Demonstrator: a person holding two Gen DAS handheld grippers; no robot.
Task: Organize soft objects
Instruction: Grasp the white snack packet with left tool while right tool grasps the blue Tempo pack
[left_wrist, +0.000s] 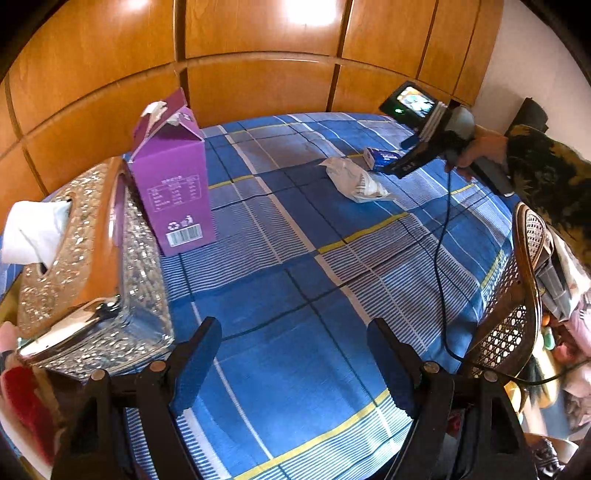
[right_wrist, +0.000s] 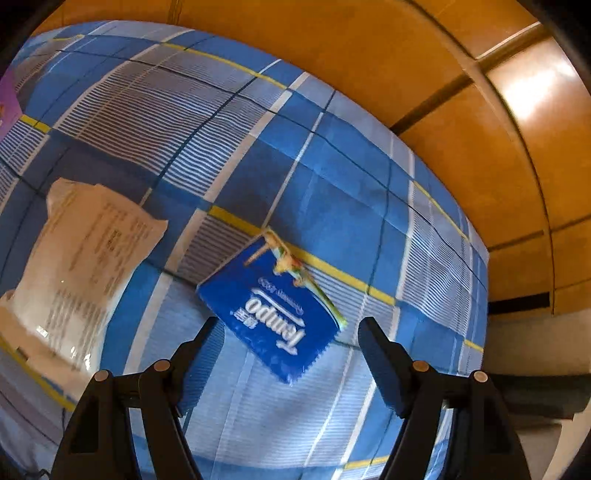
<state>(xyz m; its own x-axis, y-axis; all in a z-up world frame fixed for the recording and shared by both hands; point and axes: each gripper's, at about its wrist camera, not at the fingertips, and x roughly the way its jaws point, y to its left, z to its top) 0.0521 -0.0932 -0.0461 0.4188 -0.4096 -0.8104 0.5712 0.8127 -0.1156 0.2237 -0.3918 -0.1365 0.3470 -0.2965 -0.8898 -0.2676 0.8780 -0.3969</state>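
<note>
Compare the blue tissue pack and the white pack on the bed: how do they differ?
Colour: the blue tissue pack is deep blue with large white lettering; the white pack is pale with small dark print.
Size: the white pack is clearly bigger and puffier; the blue tissue pack is small and flat.
Place: the blue tissue pack lies just ahead of the open right gripper; the white pack sits off to the side.
Both lie loose on the checked bedsheet.

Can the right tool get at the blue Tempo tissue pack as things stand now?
Probably yes. The right tool is open and pointed down at the blue Tempo tissue pack, which lies flat on the checked cloth ahead of its fingertips. Nothing lies between them; the white packet sits off to the side, apart from the pack.
</note>
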